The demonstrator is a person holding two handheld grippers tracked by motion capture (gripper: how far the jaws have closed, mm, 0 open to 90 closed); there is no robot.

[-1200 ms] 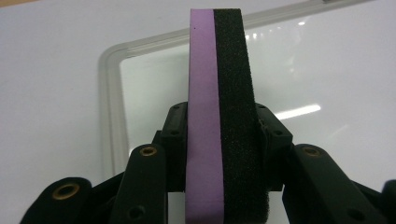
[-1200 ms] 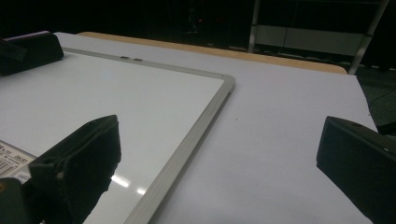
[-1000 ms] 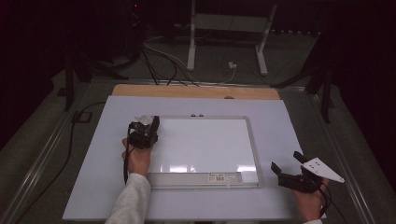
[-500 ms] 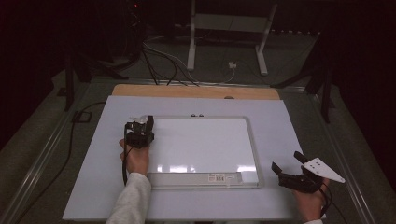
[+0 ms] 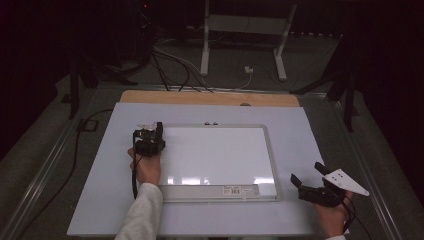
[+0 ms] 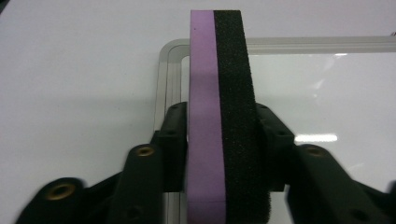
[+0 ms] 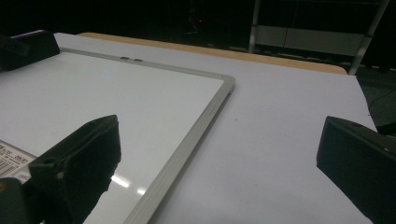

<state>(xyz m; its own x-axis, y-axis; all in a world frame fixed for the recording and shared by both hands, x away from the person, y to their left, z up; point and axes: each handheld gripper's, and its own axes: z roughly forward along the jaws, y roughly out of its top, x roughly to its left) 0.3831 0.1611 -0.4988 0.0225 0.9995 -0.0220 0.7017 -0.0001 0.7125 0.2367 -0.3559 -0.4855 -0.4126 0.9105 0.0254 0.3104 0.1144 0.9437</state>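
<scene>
**Eraser parked at the far-left corner of the whiteboard**

Everything here was placed against the whiteboard (image 5: 215,155), which lay flat and looked wiped clean. At its far-left corner the left gripper (image 5: 156,134) was held low and carried from the near side by the left hand (image 5: 146,167). Between its jaws an eraser (image 6: 219,116) was seen, a purple layer backed by black foam, stood on edge and pointing along the board's left frame. Those jaws had just been easing apart, and yet in the left gripper view the pads were found flush against both faces of the eraser, with no gap to be made out. So it was judged a loosened hold, not a clean release.

If the eraser was being set down, the move would be done well with the block lowered flat first and the jaws opened evenly, so that it was not tipped across the frame. The gripper would then be drawn straight back, clear of the foam.

Further right, a barcode label (image 5: 234,190) was noted on the board's near edge. Off the near-right corner, just beside the frame, the right gripper (image 5: 307,172) was held over the table (image 5: 100,200). Its jaws were spread wide and nothing was caught between them. It was best left there, well out of the other hand's way.
</scene>
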